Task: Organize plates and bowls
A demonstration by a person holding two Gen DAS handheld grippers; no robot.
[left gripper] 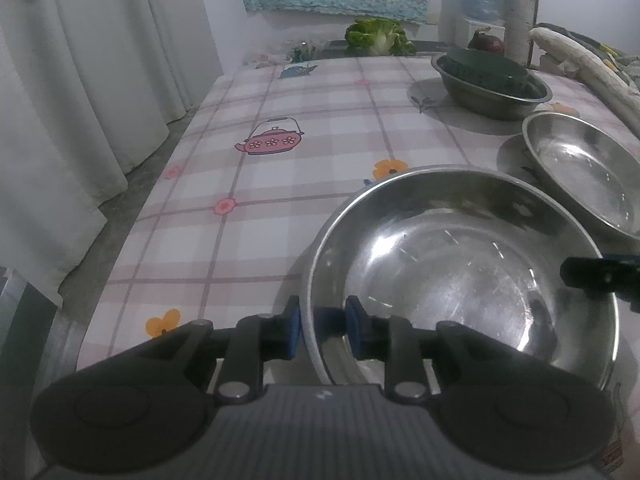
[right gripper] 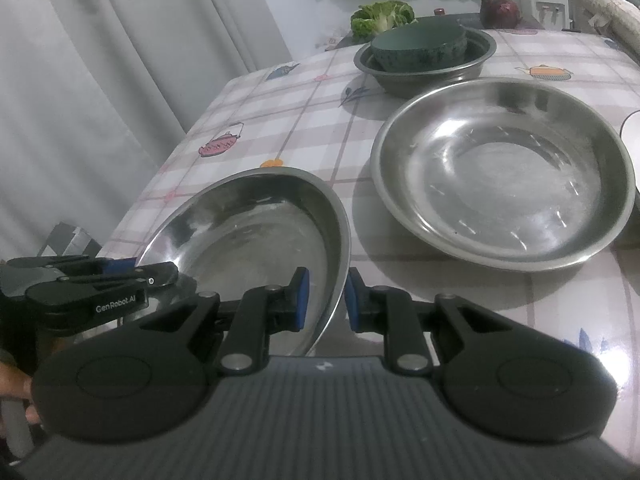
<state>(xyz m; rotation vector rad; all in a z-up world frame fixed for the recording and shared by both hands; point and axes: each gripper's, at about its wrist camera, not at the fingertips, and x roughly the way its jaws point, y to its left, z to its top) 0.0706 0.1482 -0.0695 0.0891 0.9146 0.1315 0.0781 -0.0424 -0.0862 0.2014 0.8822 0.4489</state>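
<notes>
Both grippers, left (left gripper: 322, 328) and right (right gripper: 326, 300), straddled the near plate's (left gripper: 460, 264) rim, jaws narrow (left looked loose). Second plate (right gripper: 500, 176) beside it wasn't stacked; green bowl (right gripper: 418, 46) already nested in the basin (right gripper: 476, 66).

Left half of the table (left gripper: 248, 184) is bare checked cloth, open for a gripper right out to the curtain (left gripper: 80, 80) edge. Right side is crowded: near steel bowl (left gripper: 460, 280), second steel bowl (right gripper: 504, 184) just beside it with only a narrow strip between, then a steel basin (right gripper: 424, 72) holding a green bowl (right gripper: 418, 46). Cabbage (left gripper: 378, 36) and red onion (right gripper: 500, 12) block the far edge.
</notes>
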